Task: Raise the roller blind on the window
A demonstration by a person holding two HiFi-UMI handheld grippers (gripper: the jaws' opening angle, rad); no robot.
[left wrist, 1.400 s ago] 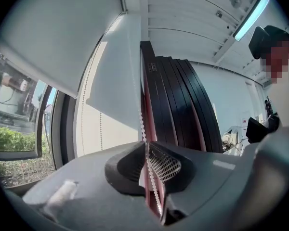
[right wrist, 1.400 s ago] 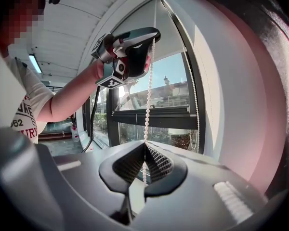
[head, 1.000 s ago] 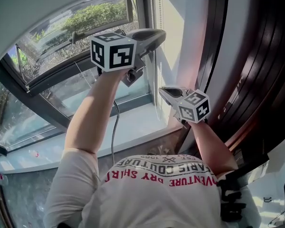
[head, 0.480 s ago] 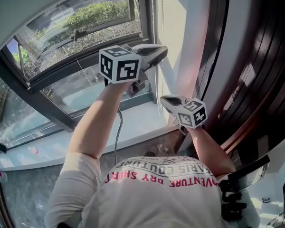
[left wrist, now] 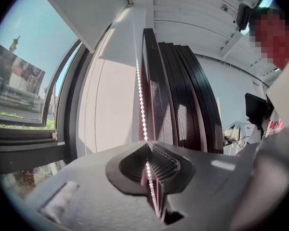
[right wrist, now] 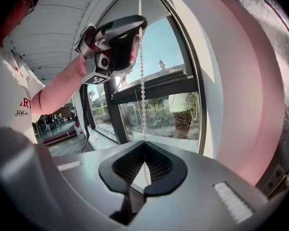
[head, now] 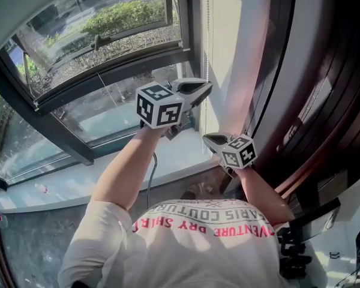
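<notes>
Window (head: 78, 59): is showing bare glass across the head view, with trees and a railing outside; nothing is covering the part in view.
Blind: is lying above the head view's frame; a pale panel (left wrist: 86, 13) at the top of the left gripper view may be its lower end, but I cannot tell for sure.
Sill (head: 168, 155): is lying below both grippers, with nothing on it near them.
Left gripper (head: 205, 89): is reaching up beside the window frame, jaws pressed together and pinching the chain.
Right gripper (head: 209, 139): is holding lower, near the wall, jaws likewise closed and pinching the same strand.
Chain (left wrist: 140, 95): is running straight down from above, through the left jaws and on to the right jaws.
Progress: the pulling is looking well under way, both grippers working one strand, one above the other.
Left to do: probably more pulls, one gripper over the other, until the blind is fully up; how much is remaining is not showing.
</notes>
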